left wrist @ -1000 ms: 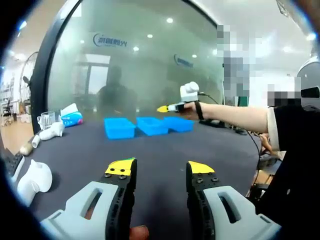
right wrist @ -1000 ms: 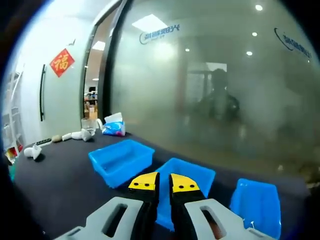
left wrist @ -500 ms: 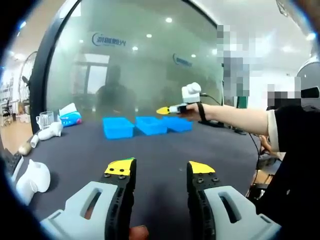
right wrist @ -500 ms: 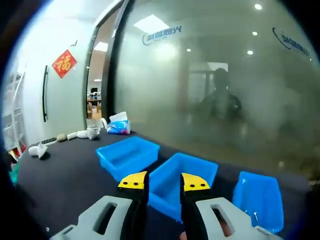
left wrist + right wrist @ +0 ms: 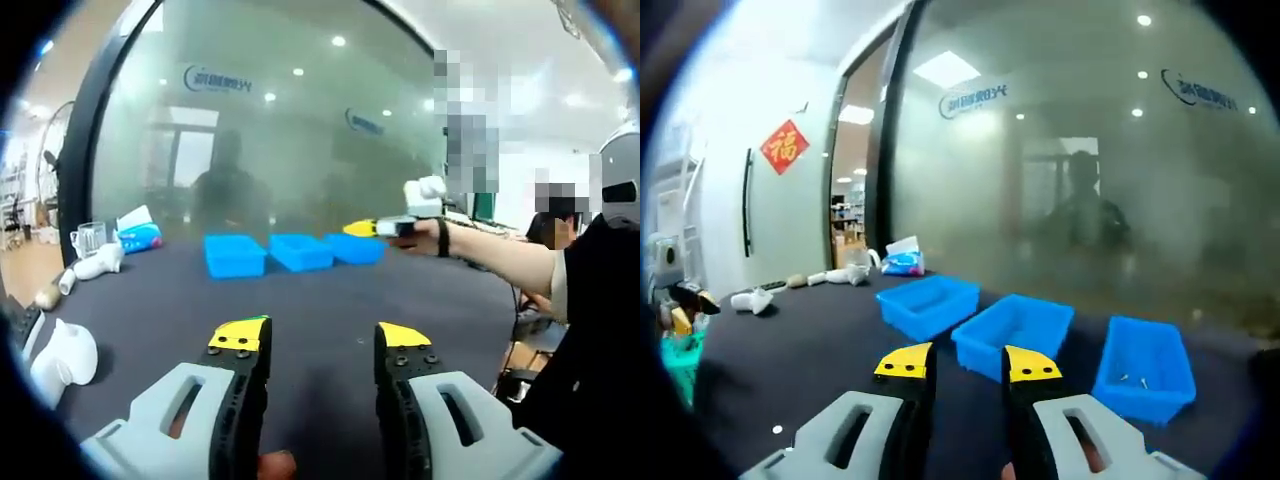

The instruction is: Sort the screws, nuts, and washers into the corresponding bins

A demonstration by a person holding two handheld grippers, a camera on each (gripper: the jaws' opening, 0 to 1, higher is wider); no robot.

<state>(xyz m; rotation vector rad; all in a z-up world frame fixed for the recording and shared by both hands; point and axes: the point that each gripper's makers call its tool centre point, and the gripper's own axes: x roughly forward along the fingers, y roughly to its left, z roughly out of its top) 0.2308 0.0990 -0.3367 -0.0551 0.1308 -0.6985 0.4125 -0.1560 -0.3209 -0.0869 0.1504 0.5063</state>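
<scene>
Left tongs (image 5: 318, 341): jaws wide apart, nothing held, hovering low over the dark surface (image 5: 310, 290).

Left bin (image 5: 928, 305), blue, open-topped: contents not discernible to me.

Middle bin (image 5: 1013, 332), blue: just beside the first; I see nothing clearly inside.

Right bin (image 5: 1143, 367), blue: a few small pale metal pieces lie on its floor; I cannot tell screws from nuts or washers.

Right tongs (image 5: 969, 361): jaws parted by a narrow gap, empty, held above the surface short of the bins.

A small pale speck (image 5: 777, 430) on the surface may be loose hardware.

Step in hand, as I judge it: between deposits, both tongs unloaded. Next move calls for locating a loose piece, closing on it, then carrying it to its matching bin.
</scene>
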